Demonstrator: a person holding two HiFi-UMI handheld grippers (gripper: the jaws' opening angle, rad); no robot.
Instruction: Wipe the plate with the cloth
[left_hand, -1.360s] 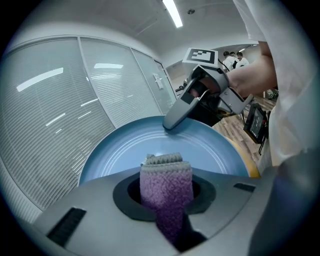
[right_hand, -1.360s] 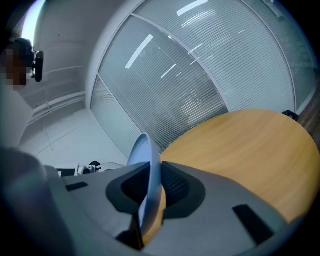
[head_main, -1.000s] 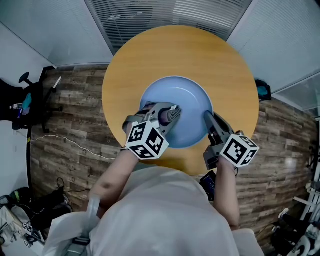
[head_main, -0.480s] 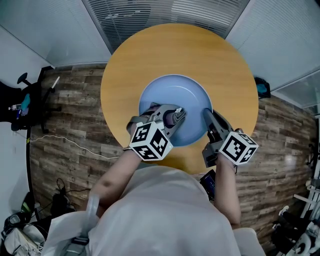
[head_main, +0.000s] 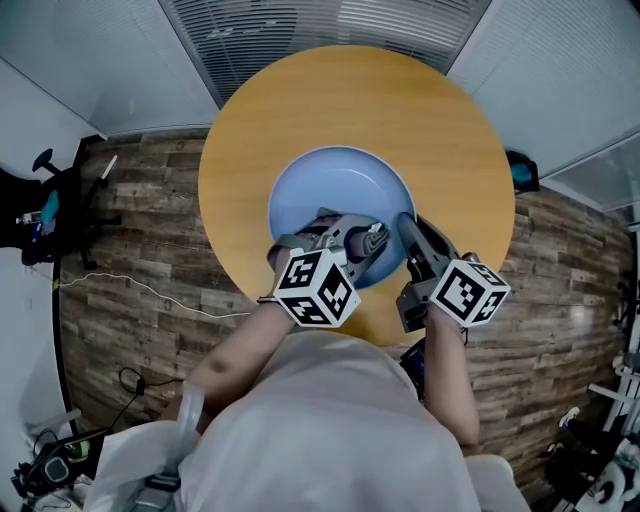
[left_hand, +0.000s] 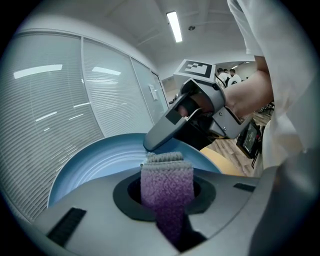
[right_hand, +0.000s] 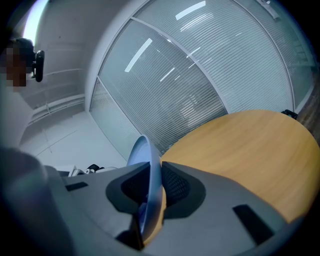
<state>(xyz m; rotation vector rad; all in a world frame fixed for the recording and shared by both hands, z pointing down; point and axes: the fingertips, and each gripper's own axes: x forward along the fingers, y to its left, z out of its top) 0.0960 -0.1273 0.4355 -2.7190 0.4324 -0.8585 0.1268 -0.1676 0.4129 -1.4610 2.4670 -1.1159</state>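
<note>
Purple cloth (left_hand: 167, 182) is clamped by the left gripper (head_main: 366, 240), blue plate (head_main: 320, 190) rim pinched by the right gripper (right_hand: 150, 195); it could be levered from those jaws by hard wiping.

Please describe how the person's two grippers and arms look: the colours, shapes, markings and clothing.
The left gripper and the right gripper are both grey plastic, with long tapering jaws and dark, textured pads. Each carries a white cube with black square markers: the left cube and the right cube. The person wears a white top, and the forearms are uncovered.
</note>
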